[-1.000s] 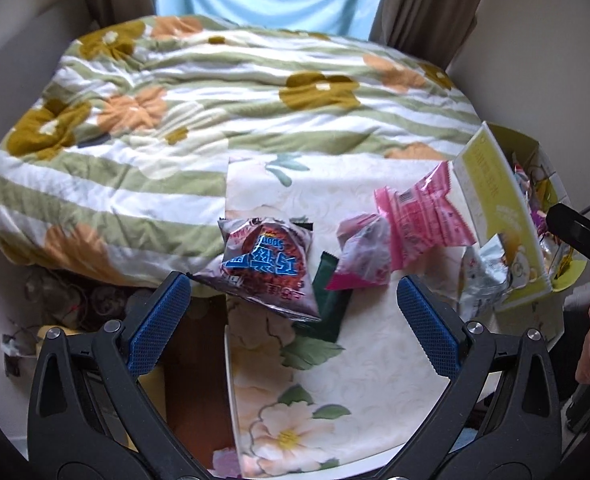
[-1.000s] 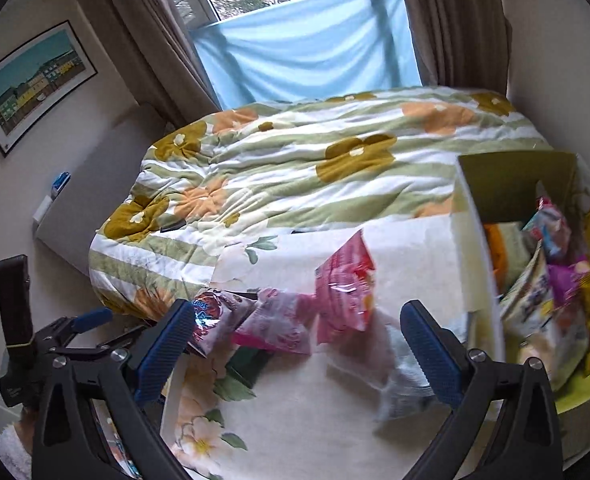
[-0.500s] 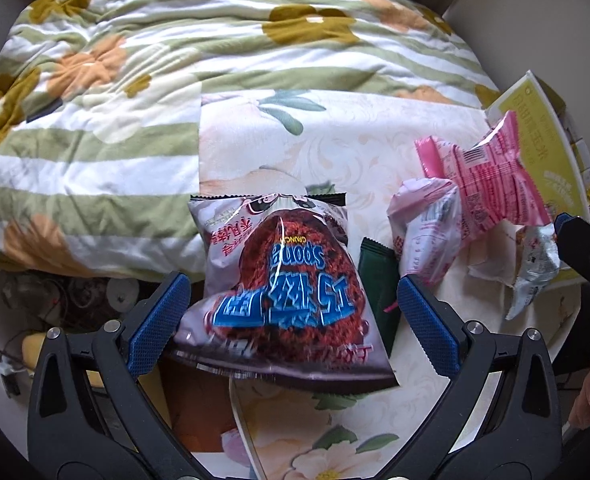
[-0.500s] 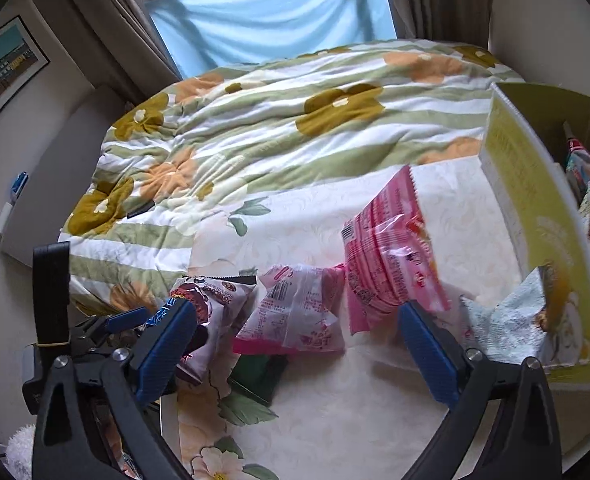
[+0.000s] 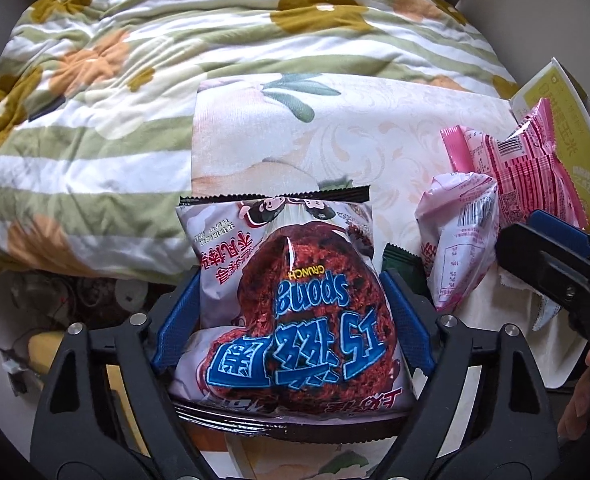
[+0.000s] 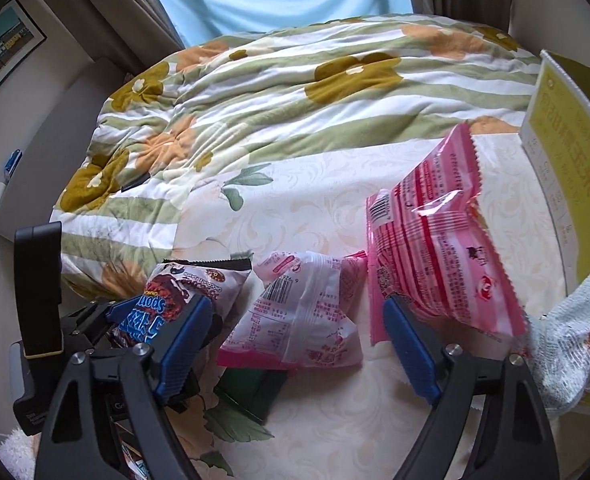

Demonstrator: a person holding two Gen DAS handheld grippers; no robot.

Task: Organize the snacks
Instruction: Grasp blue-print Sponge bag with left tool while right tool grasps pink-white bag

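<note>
A puffed chocolate snack bag (image 5: 295, 312) with blue lettering lies at the near left edge of the floral tablecloth (image 5: 375, 140). My left gripper (image 5: 291, 280) is closing on it, and both blue pads touch its sides. In the right wrist view a pale pink bag (image 6: 295, 316) lies between the pads of my right gripper (image 6: 297, 304). Those jaws are closing but stand a little apart from the bag. A bright pink bag (image 6: 435, 248) leans just to its right. A dark green packet (image 6: 255, 388) is partly hidden under the pale pink bag.
A yellow box (image 6: 567, 152) holding snacks stands at the table's right edge, with a silvery white bag (image 6: 563, 344) against it. A flowered quilt (image 6: 295, 92) covers the bed beyond the table. A person's hand (image 5: 579, 392) holds the right gripper's handle.
Both grippers have come down close to the snacks. The left jaws have narrowed onto the chocolate bag, and the right jaws have narrowed around the pale pink bag.
</note>
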